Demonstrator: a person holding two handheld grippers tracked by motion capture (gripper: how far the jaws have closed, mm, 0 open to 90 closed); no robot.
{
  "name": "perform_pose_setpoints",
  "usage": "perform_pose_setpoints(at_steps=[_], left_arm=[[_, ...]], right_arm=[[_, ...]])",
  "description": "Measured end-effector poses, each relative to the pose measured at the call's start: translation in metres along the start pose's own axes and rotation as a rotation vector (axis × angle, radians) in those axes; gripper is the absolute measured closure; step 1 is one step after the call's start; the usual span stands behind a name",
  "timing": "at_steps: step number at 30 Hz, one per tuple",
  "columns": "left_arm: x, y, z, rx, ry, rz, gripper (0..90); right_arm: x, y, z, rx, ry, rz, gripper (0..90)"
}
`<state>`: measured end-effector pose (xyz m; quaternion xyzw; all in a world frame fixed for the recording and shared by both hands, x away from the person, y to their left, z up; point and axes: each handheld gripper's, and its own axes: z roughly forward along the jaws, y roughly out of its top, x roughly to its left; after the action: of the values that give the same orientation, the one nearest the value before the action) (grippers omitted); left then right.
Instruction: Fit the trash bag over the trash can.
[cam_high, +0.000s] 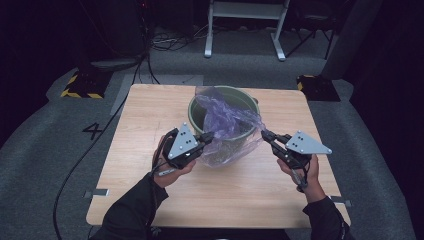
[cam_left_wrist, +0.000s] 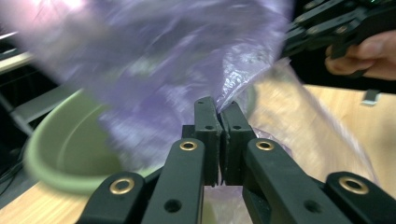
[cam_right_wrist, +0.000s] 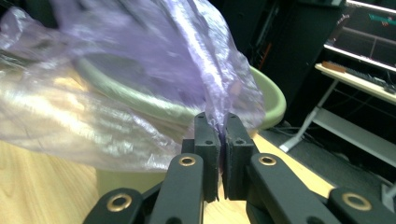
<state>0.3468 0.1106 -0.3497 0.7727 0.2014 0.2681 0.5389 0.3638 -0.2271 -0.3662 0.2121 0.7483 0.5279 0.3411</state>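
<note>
Purple bag (cam_high: 227, 125) over green bin (cam_high: 197, 112) on wooden table (cam_high: 150, 150), each hand-held gripper clenched on it.

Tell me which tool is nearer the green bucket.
Left. The left tool sits at the bucket's near-left rim, shut on the purple bag. The right tool is just off the bucket's right side, clamping the bag's other edge.

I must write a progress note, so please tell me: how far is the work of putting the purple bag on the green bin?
Done: both grippers have a hold; the left gripper and the right gripper are each shut on an edge of the purple plastic bag. In hand: the bag hangs stretched between them over the green bin. Left: the bag's mouth is not yet around the rim; much film drapes outside the front.
</note>
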Motion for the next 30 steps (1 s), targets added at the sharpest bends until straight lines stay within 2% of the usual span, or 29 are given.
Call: perform_pose_setpoints(at_steps=[2, 7, 12, 16, 18, 20, 21, 23, 27, 30], left_arm=[[0.007, -0.010, -0.002, 0.023, 0.024, -0.006, 87.7], [0.027, -0.030, -0.006, 0.029, 0.052, -0.064, 87.6], [0.041, -0.037, -0.009, 0.016, 0.073, -0.100, 88.2], [0.052, -0.042, -0.006, 0.027, 0.089, -0.119, 89.0], [0.056, -0.044, -0.002, 0.035, 0.095, -0.126, 89.1], [0.059, -0.046, 0.000, 0.038, 0.097, -0.138, 89.1], [0.060, -0.047, 0.001, 0.038, 0.098, -0.138, 89.1], [0.061, -0.046, 0.002, 0.040, 0.097, -0.137, 89.2], [0.062, -0.045, 0.004, 0.041, 0.103, -0.135, 89.3], [0.064, -0.045, 0.005, 0.043, 0.107, -0.130, 89.4]], right_arm=[[-0.003, -0.004, 0.003, 0.017, -0.012, 0.014, 86.7], [-0.009, -0.014, 0.008, 0.046, -0.032, 0.038, 86.6], [-0.016, -0.023, 0.016, 0.073, -0.051, 0.050, 86.5], [-0.020, -0.027, 0.020, 0.079, -0.061, 0.071, 83.0], [-0.019, -0.027, 0.021, 0.080, -0.061, 0.060, 77.2], [-0.018, -0.026, 0.020, 0.061, -0.051, 0.055, 60.2], [-0.017, -0.025, 0.018, 0.045, -0.036, 0.063, 54.4], [-0.016, -0.020, 0.015, 0.019, -0.036, 0.058, 42.3], [-0.010, -0.007, 0.010, -0.006, -0.037, 0.029, 30.2], [-0.004, 0.002, 0.007, -0.017, -0.028, 0.009, 29.6]])
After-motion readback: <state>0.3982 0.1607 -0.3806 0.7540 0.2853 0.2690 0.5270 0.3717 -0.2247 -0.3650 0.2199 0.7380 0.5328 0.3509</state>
